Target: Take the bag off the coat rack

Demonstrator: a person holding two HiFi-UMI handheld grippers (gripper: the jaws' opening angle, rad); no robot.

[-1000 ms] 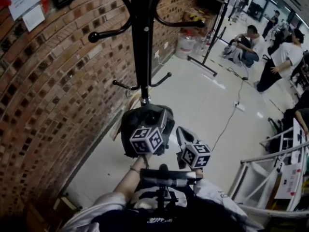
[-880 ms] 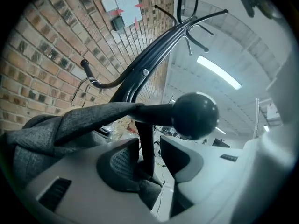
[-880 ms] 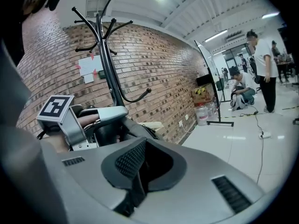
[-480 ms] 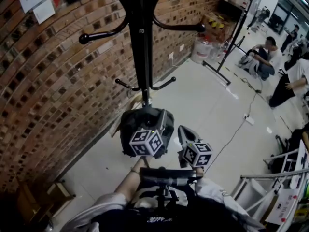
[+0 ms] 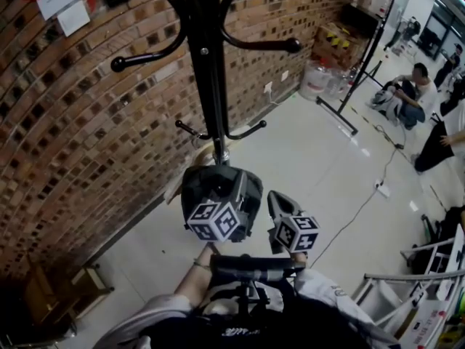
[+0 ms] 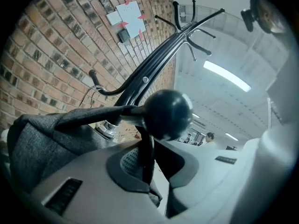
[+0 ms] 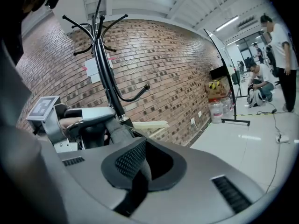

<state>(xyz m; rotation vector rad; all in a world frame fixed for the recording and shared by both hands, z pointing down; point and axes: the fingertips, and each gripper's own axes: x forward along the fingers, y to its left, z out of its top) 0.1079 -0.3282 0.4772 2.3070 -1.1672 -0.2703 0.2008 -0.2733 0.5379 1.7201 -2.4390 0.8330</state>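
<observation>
Currently unhooking: bag (image 5: 216,185) strap (image 6: 145,146) is clamped in left gripper (image 6: 148,167) beneath the coat rack (image 5: 207,64) knob (image 6: 167,114), bag fabric in right gripper (image 7: 139,174). Next, strap likely must be lifted over the knob.

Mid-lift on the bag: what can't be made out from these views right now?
- Head view: the bag hides the coat rack's base and the tongs' tips.
- Left gripper view: the hook's ball covers the strap above the left gripper, so whether it loops the hook is unclear.
- Right gripper view: the right gripper's own body cuts off the bag's lower part.
</observation>
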